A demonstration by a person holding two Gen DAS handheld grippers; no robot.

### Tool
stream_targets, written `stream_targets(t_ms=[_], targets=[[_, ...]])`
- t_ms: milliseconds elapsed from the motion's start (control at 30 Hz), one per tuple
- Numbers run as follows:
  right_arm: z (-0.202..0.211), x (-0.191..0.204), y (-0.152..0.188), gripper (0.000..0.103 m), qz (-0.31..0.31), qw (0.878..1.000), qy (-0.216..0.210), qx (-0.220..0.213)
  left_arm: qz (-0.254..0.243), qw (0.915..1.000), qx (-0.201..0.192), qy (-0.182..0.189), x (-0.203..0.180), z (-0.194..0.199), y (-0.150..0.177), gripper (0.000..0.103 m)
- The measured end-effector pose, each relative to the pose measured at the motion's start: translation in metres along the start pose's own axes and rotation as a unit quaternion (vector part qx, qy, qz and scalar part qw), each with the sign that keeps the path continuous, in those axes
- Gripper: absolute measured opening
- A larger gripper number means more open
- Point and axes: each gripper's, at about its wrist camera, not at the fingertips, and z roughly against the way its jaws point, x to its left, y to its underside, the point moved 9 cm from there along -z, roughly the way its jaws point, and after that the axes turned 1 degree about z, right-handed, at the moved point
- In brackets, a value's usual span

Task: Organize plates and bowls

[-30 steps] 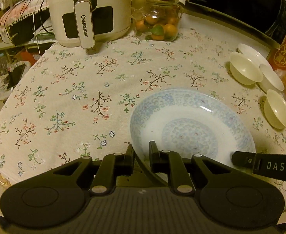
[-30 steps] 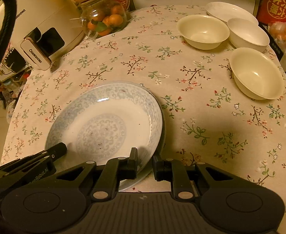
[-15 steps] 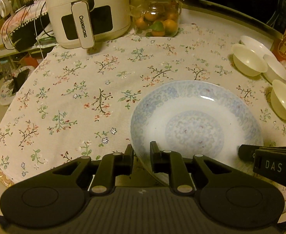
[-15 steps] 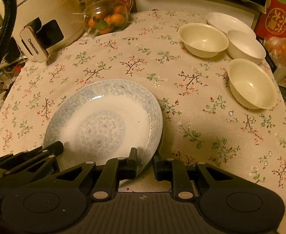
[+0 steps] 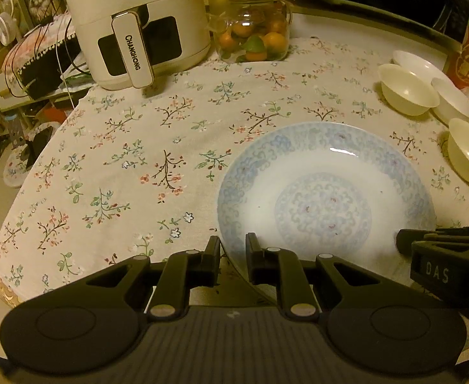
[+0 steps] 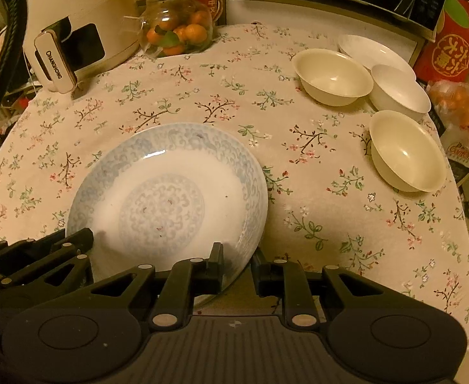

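Nearest the cameras, the left gripper (image 5: 232, 249) has its jaws clamped on the near left rim of the patterned plate (image 5: 324, 198), one finger over the rim and one under it. The right gripper (image 6: 238, 264) is clamped the same way on the near right rim of that plate, so both hold it at the front edge of the counter (image 6: 346, 224). In the left wrist view the right gripper shows as a black shape marked DAS at the plate's right side; in the right wrist view the left gripper sits at the plate's lower left.

The plate is white with a pale blue scroll border and a round blue centre. It lies over the flowered cloth (image 5: 122, 160) that covers the counter; whether its underside touches the cloth cannot be told.

Farther back on the right stand three bowls, well apart from the plate: the nearest cream bowl (image 6: 405, 150), a second cream bowl (image 6: 332, 76), and a white bowl (image 6: 399, 92) just beside it. Behind them lies a white dish (image 6: 370, 51).

At the far left stands a cream air fryer (image 5: 135, 22), and beside it a glass jar (image 5: 253, 36) of small oranges.
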Motion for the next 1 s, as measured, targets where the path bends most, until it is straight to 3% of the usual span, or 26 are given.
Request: stream_targets(t_ms=[500,1000], targets=[[-0.008,0.001,0.001,0.018,0.011,1.0,0.017,0.005,0.01,0.9999,0.004,0.005,0.003,-0.001,-0.003,0.014],[-0.006,-0.007,-0.007,0.023,-0.009,1.0,-0.005,0.001,0.014,0.9999,-0.002,-0.009,0.012,-0.002,-0.015,0.021]])
